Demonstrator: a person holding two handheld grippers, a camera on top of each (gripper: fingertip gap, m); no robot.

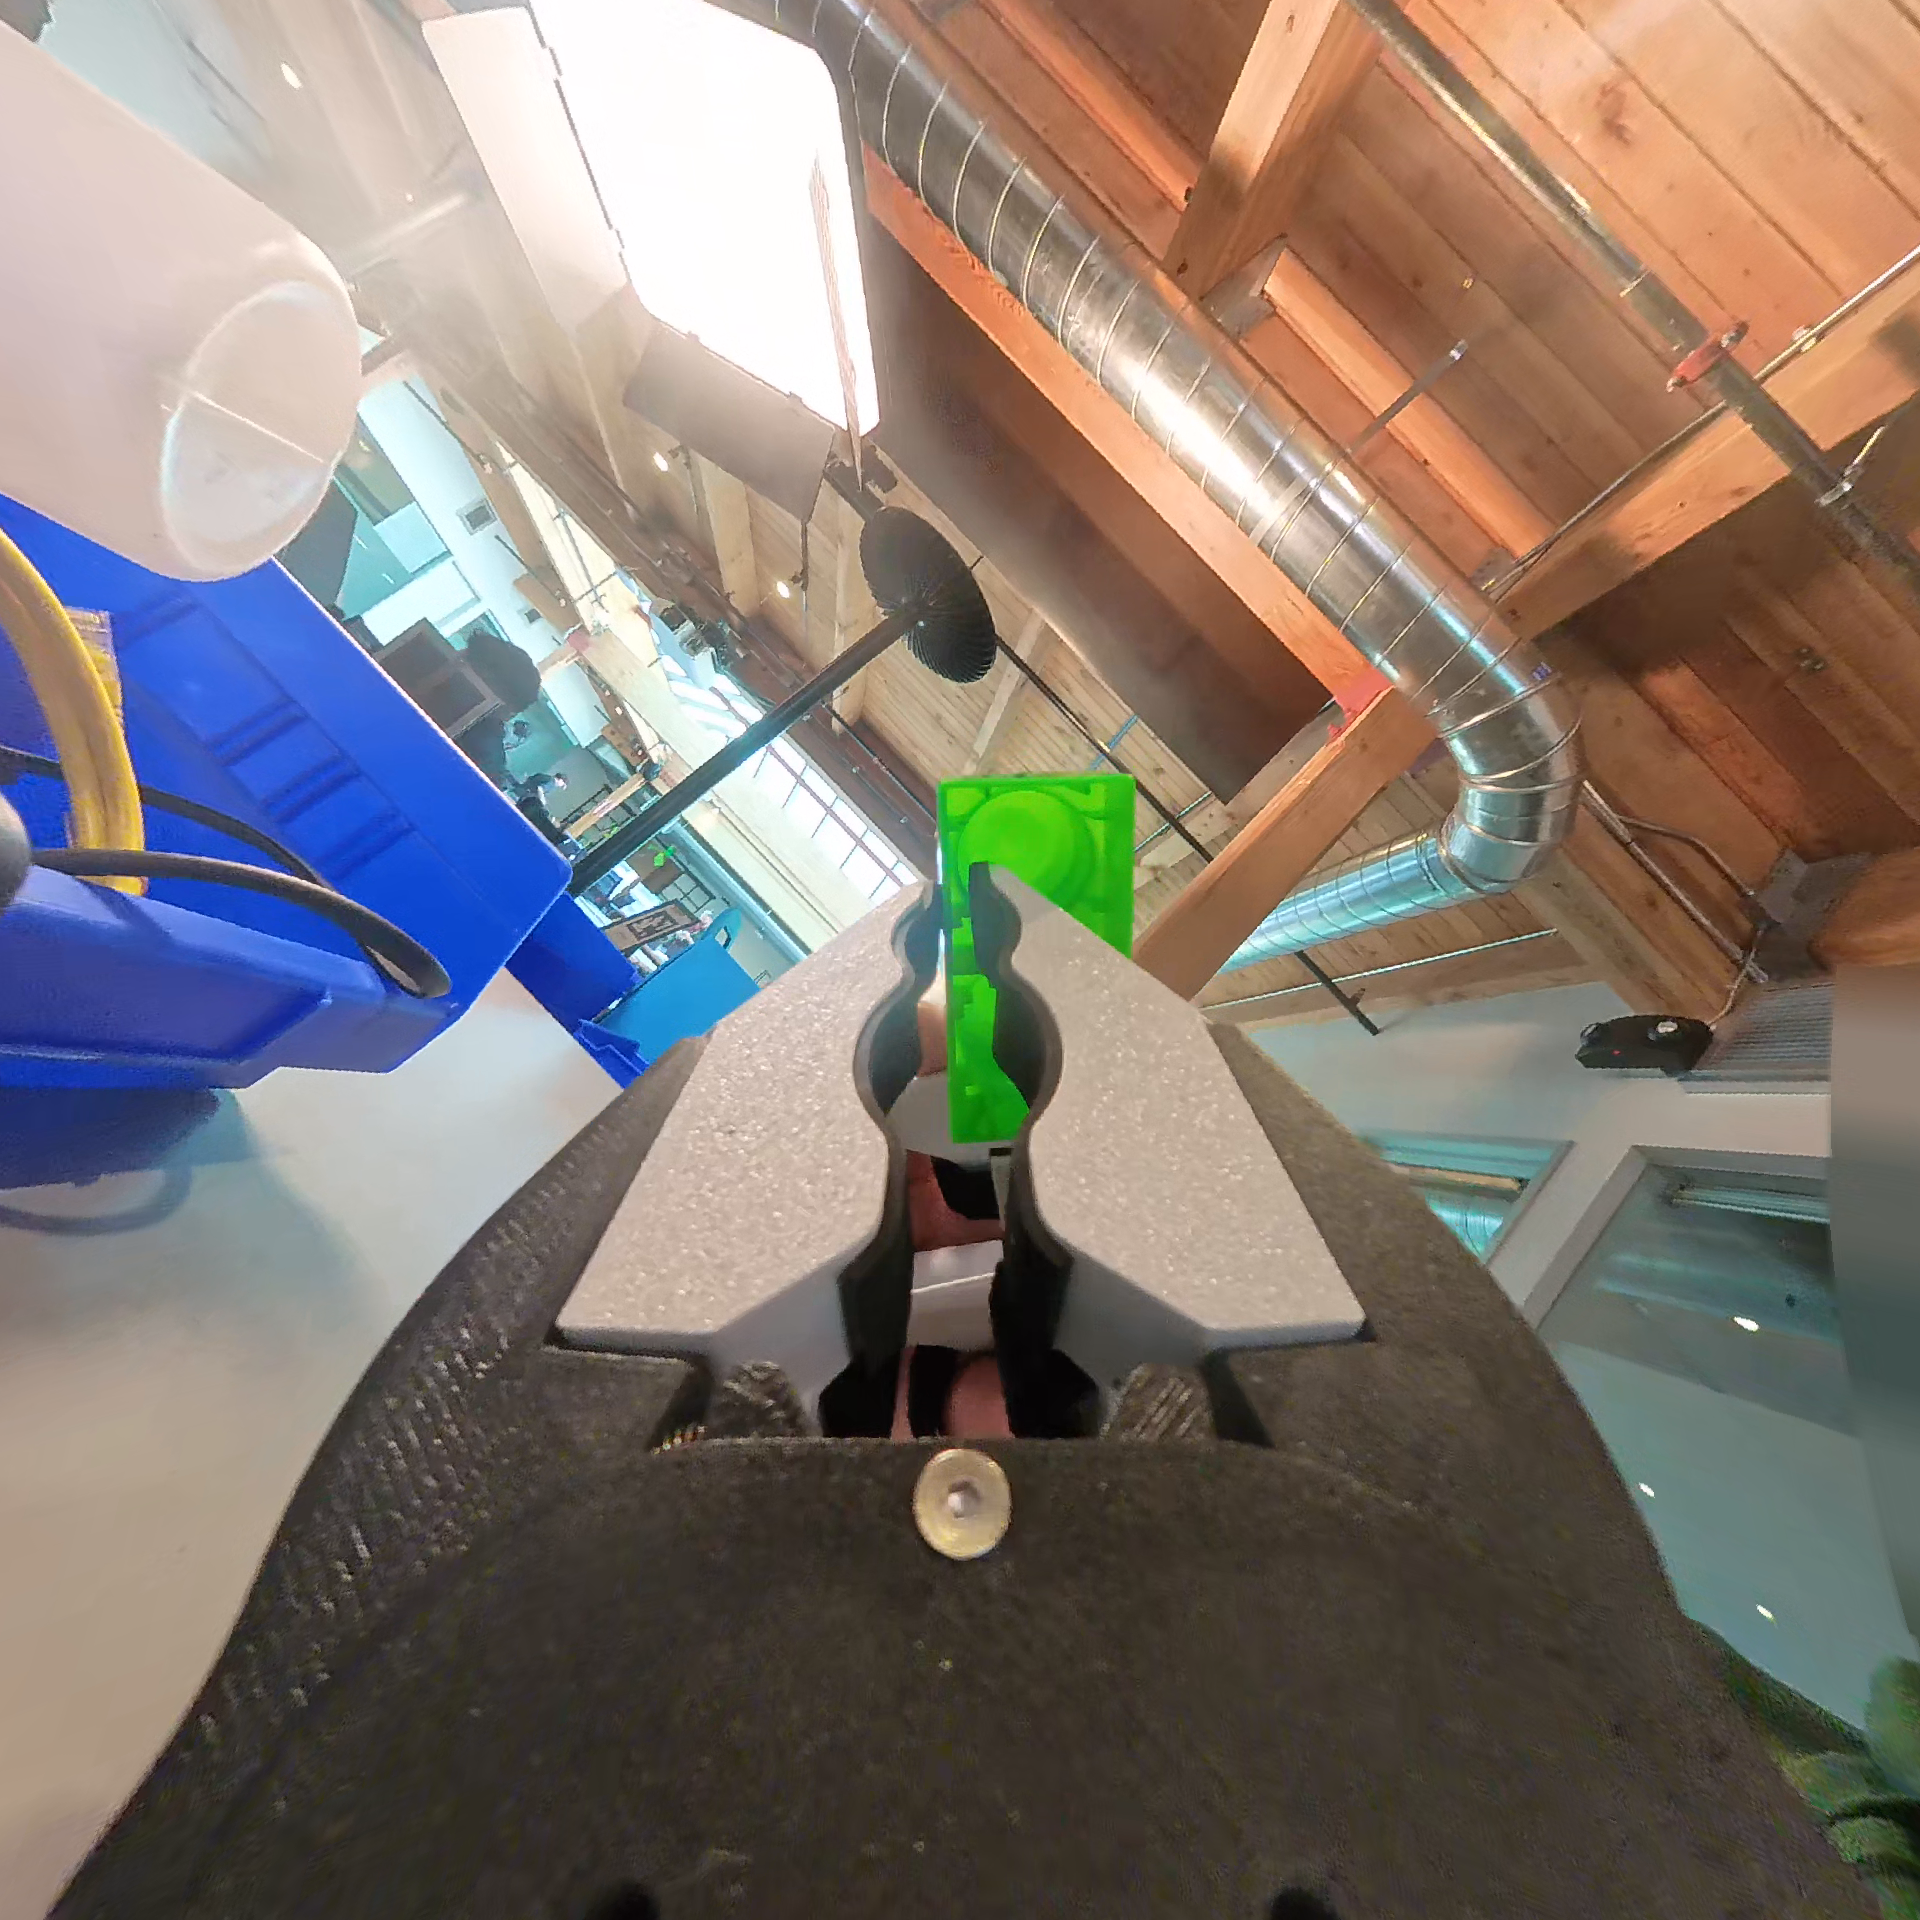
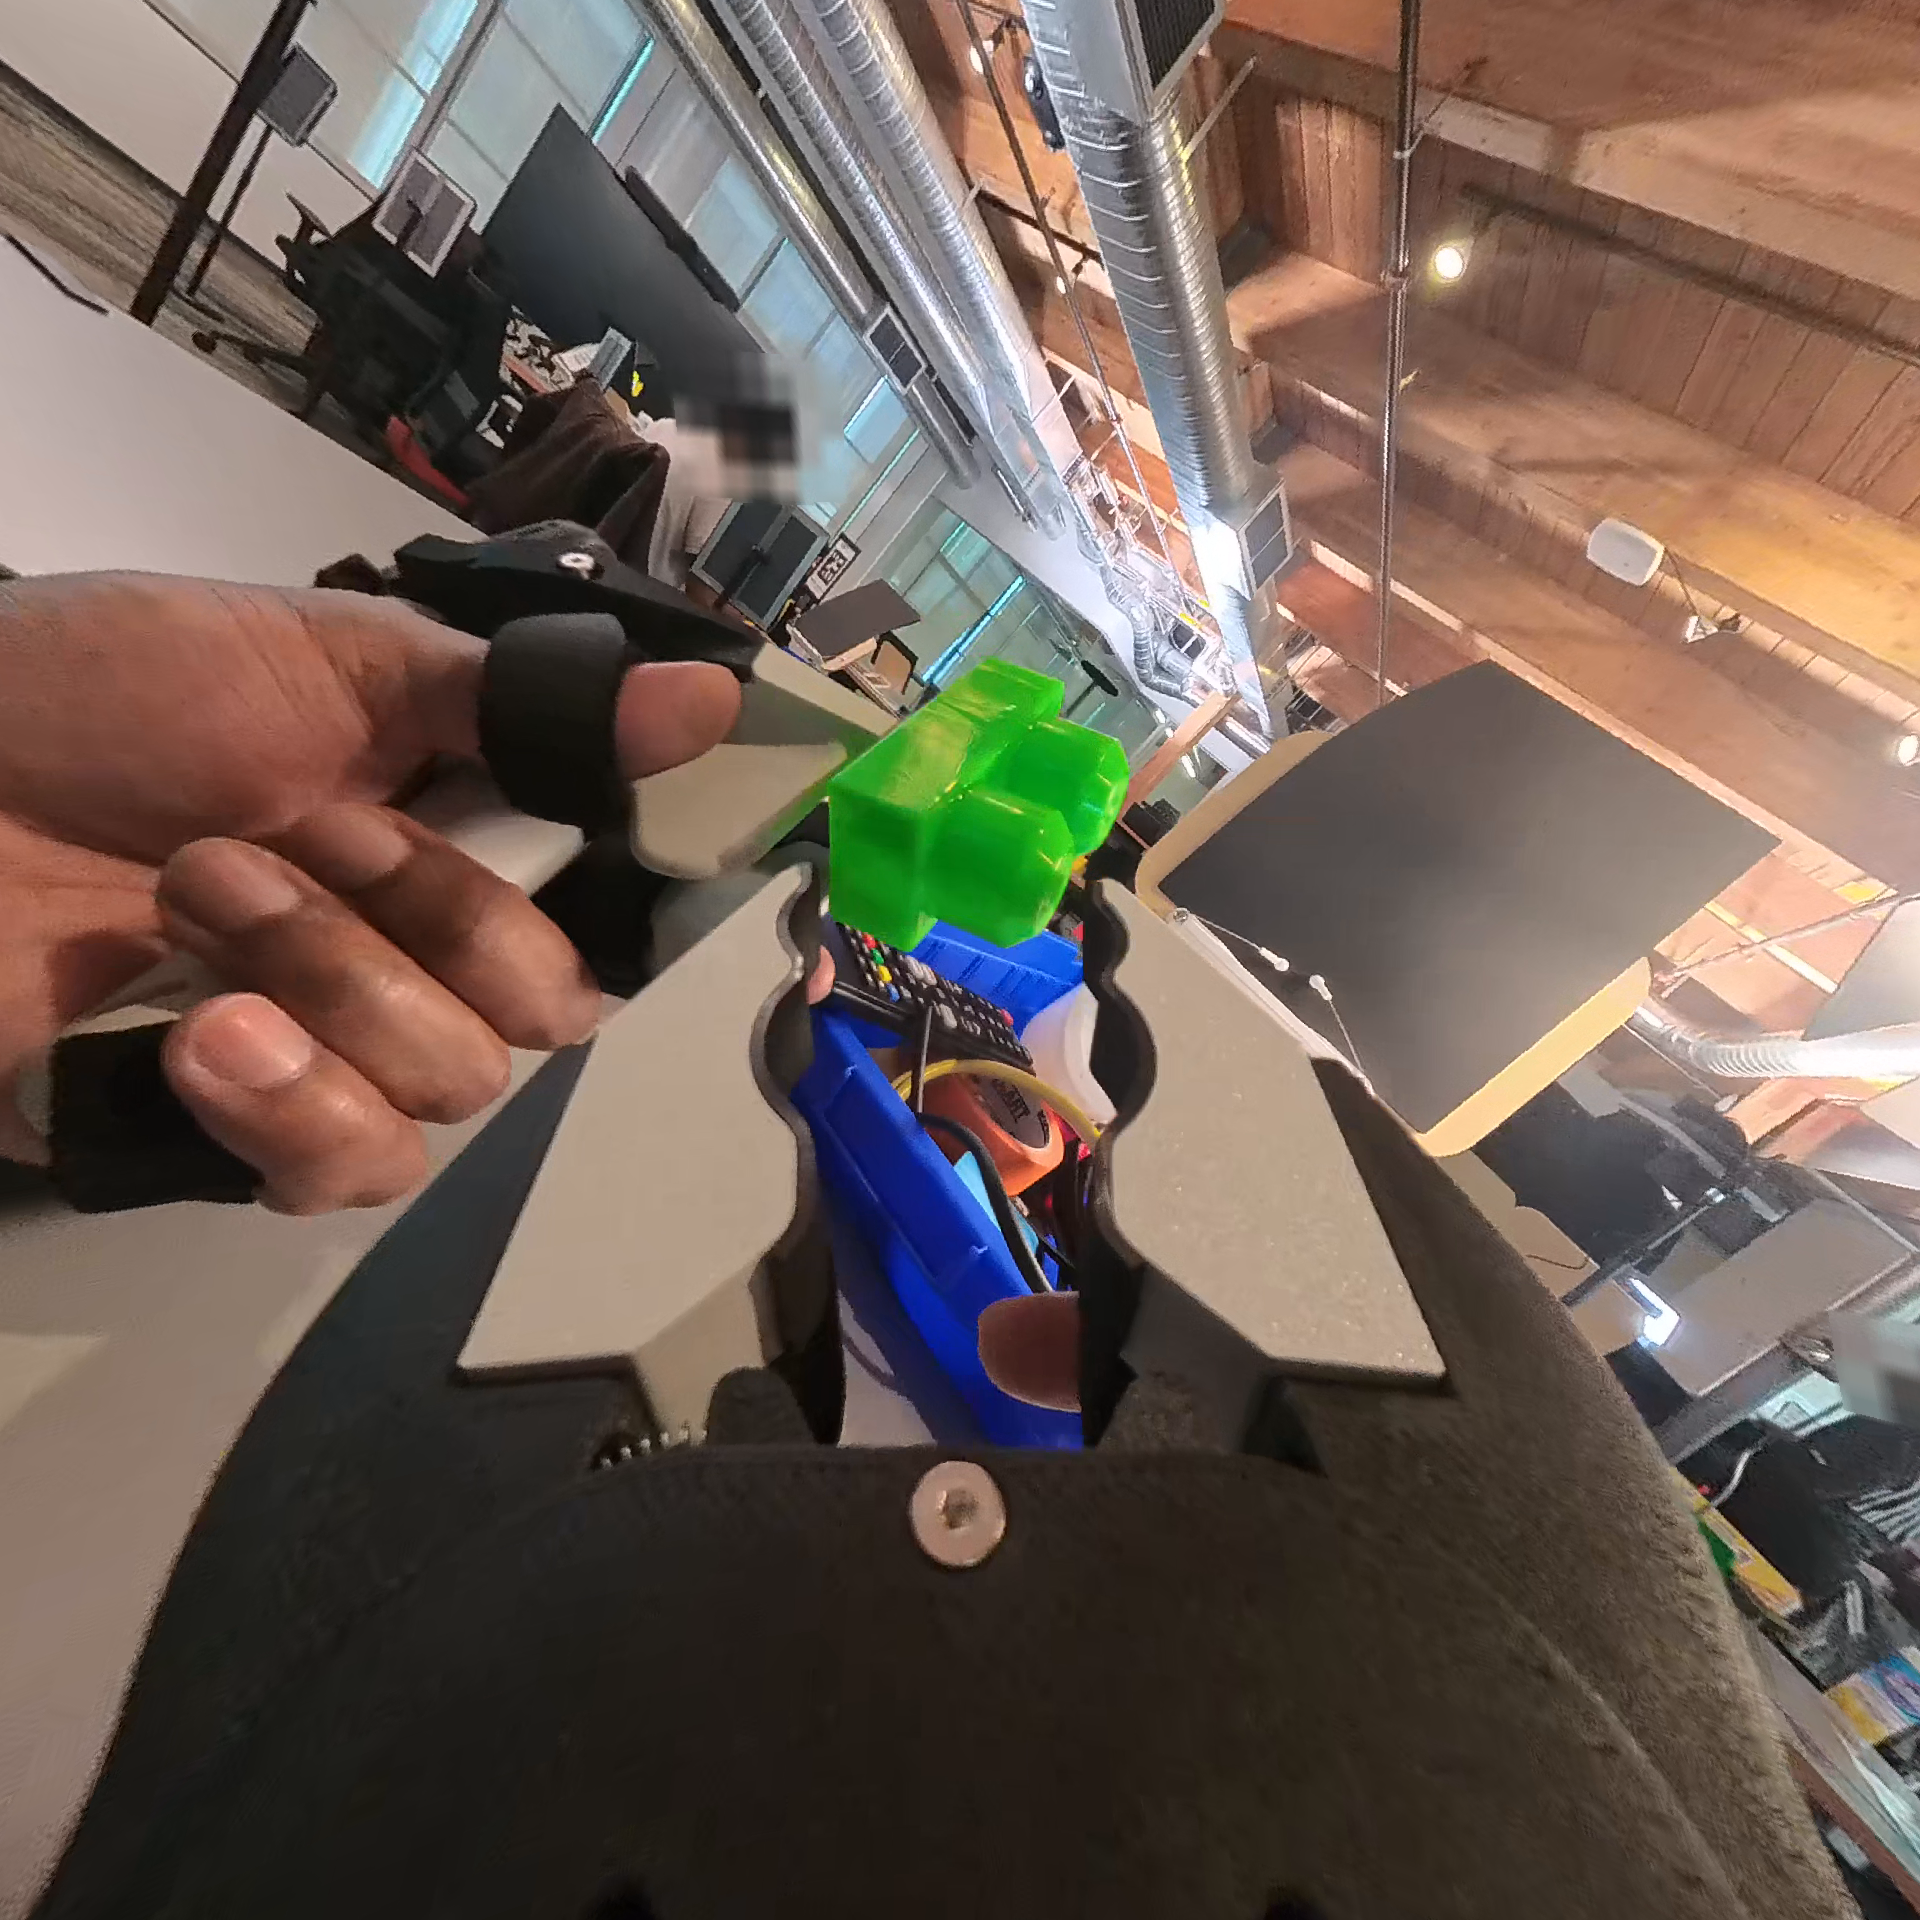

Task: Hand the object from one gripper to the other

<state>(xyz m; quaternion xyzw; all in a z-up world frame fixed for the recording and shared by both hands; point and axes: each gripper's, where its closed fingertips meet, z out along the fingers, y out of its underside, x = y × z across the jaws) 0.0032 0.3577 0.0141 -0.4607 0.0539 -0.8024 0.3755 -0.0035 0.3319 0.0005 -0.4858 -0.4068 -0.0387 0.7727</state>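
Your left gripper [image 1: 971, 883] is clamped tight on the green block [image 1: 1049, 831], holding it up in the air. Your right gripper [image 2: 951, 904] sits just below it, fingers spread wide, above the blue bin [image 2: 904, 1174].

the block [image 2: 966, 821] was bright translucent green. the left gripper [image 1: 961, 883] had pale grey speckled fingers [image 1: 1122, 1122] on a black textured body, and the right gripper [image 2: 951, 894] matched it. the bin [image 1: 312, 748] was deep blue, with a yellow cable [image 1: 88, 727] and a black cord [image 1: 260, 883]. the tabletop [image 1: 208, 1351] was white, the ceiling planks [image 1: 1558, 156] warm brown and the duct [image 1: 1195, 364] silver with spiral ribs.
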